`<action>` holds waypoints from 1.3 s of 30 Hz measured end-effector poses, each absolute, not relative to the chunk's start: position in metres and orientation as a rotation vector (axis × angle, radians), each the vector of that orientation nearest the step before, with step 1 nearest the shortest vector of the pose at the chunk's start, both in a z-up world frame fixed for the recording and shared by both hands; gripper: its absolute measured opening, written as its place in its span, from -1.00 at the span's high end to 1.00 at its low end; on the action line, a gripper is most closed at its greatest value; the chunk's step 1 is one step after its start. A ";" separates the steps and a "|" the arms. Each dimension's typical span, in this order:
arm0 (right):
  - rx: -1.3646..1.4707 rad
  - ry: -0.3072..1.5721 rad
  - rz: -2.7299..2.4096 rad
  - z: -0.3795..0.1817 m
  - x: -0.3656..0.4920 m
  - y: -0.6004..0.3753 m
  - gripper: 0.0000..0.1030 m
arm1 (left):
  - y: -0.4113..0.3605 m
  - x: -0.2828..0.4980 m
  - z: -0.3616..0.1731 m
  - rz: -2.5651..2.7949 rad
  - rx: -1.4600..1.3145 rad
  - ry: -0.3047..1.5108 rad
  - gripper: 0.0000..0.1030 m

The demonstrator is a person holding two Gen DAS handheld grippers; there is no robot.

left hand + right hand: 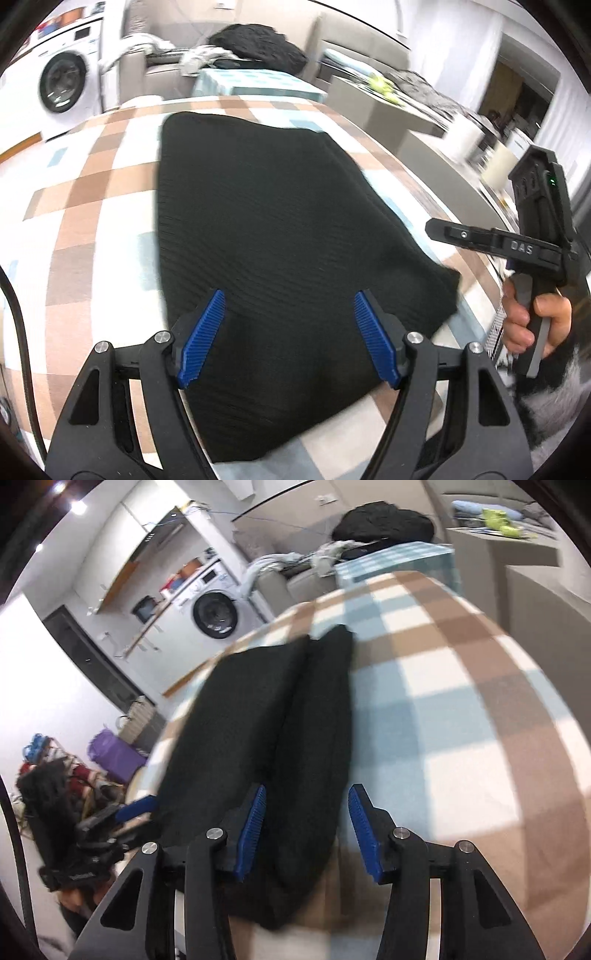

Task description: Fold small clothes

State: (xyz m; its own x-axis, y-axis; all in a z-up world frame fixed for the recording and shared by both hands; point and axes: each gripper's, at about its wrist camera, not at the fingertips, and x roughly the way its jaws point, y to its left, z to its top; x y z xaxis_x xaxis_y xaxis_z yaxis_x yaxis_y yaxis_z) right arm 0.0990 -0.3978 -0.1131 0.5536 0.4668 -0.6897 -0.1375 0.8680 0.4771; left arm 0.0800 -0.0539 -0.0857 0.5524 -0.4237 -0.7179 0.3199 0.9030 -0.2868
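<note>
A black ribbed garment (266,236) lies flat on the checked tablecloth (92,206). My left gripper (290,321) is open, its blue pads (203,339) held just above the garment's near end. The right gripper's body (535,236) shows at the right edge of the left wrist view, beside the garment's right corner. In the right wrist view the garment (258,716) shows a lengthwise fold with two layers side by side. My right gripper (306,823) is open over its near right edge. The left gripper (122,819) appears at the lower left there.
A washing machine (62,85) stands beyond the table on the left. A pile of black clothes (258,44) lies on a sofa behind a second checked surface (255,83). A grey counter (424,147) with clutter runs along the right. Bags and clothes (74,768) sit on the floor.
</note>
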 end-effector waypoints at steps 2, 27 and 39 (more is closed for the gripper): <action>0.413 0.922 0.439 -0.113 0.115 -0.381 0.06 | -0.040 0.090 -0.089 -0.385 -0.170 0.891 -0.35; 0.337 0.961 0.283 -0.109 0.165 -0.369 0.20 | -0.007 0.131 -0.117 -0.243 -0.209 0.931 -0.35; 0.209 0.959 0.229 -0.103 0.222 -0.360 0.90 | -0.003 0.133 -0.111 -0.253 -0.229 0.914 -0.35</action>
State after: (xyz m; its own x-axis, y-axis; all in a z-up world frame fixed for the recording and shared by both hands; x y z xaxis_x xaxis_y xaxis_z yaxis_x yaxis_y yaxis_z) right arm 0.2224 -0.3601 -0.1026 0.5534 0.2841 -0.7830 -0.0997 0.9559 0.2763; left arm 0.1329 -0.0033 -0.1114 0.5850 -0.3113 -0.7489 0.1185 0.9463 -0.3009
